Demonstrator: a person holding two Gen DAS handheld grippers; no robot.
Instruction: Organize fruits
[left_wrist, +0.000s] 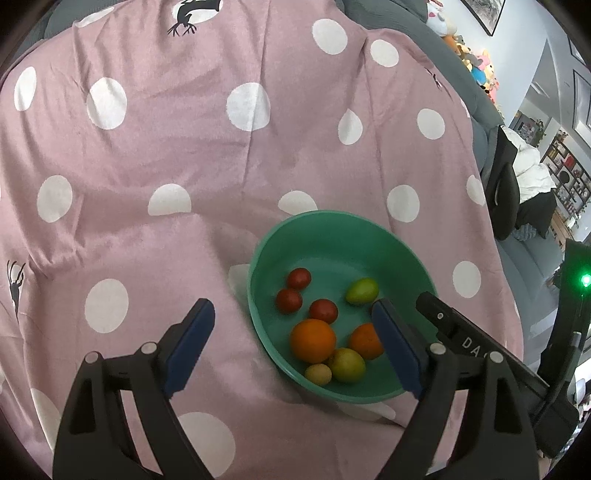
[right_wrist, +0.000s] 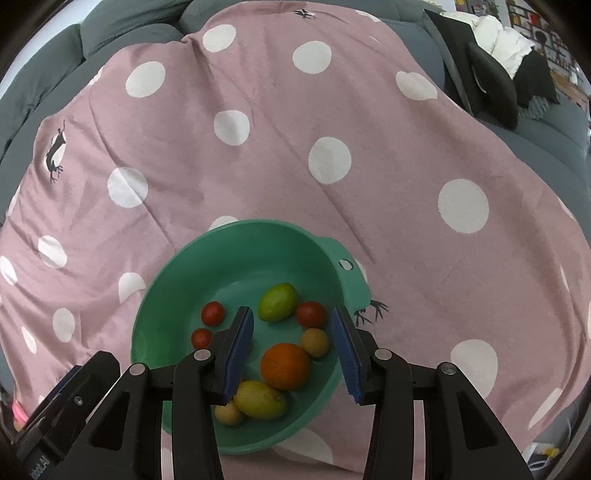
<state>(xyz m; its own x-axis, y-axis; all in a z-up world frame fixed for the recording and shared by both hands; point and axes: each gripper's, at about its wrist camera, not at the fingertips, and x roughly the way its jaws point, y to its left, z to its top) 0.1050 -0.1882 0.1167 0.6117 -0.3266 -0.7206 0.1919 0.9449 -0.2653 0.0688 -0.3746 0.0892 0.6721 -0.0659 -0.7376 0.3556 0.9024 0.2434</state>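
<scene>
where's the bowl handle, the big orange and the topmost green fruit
bowl handle (right_wrist: 345, 264), right wrist view, on the tab beside its hole
big orange (right_wrist: 285, 366), right wrist view, middle of its skin
topmost green fruit (right_wrist: 277, 301), right wrist view, centre of its upper side

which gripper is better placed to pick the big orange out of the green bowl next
Right, probably. The right gripper hangs open over the bowl, the big orange between its fingers. The left gripper straddles the bowl's near rim.

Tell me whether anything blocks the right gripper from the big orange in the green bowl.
Nothing visible does. The right gripper hangs open directly above the big orange, which lies uncovered in the green bowl; neighbouring fruits sit beside it, not over it.
</scene>
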